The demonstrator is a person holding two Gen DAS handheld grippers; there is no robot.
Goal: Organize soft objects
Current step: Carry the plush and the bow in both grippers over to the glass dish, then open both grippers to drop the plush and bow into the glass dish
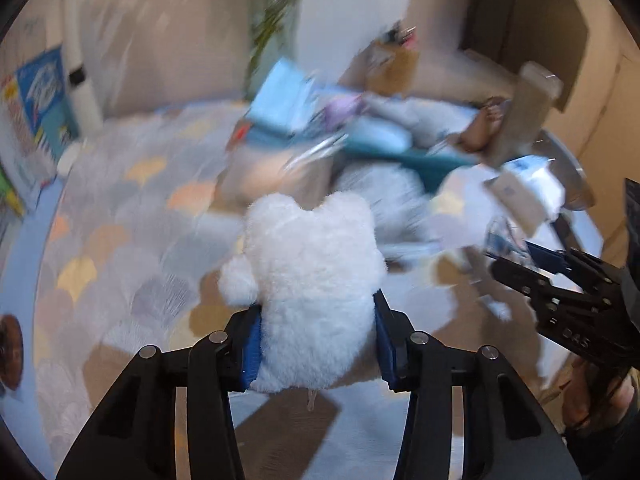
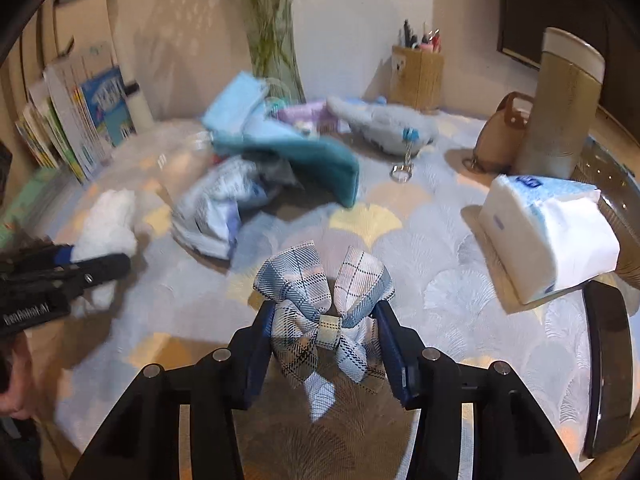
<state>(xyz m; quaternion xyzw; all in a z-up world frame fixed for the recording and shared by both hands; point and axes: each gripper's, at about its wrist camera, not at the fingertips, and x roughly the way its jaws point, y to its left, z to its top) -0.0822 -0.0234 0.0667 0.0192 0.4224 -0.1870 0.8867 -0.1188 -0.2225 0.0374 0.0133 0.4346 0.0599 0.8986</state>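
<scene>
Only the left view shows the left gripper point(image 1: 318, 340) pinching the white plush point(image 1: 310, 296); the right gripper point(image 2: 325, 344) pinches the plaid bow point(image 2: 326, 312)

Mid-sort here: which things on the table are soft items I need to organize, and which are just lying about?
For the job:
white plush toy, in the left hand-held gripper
plaid bow, in the right hand-held gripper
teal towel
grey plush toy

Lying about:
tissue pack
pen holder
vase
books
thermos
</scene>
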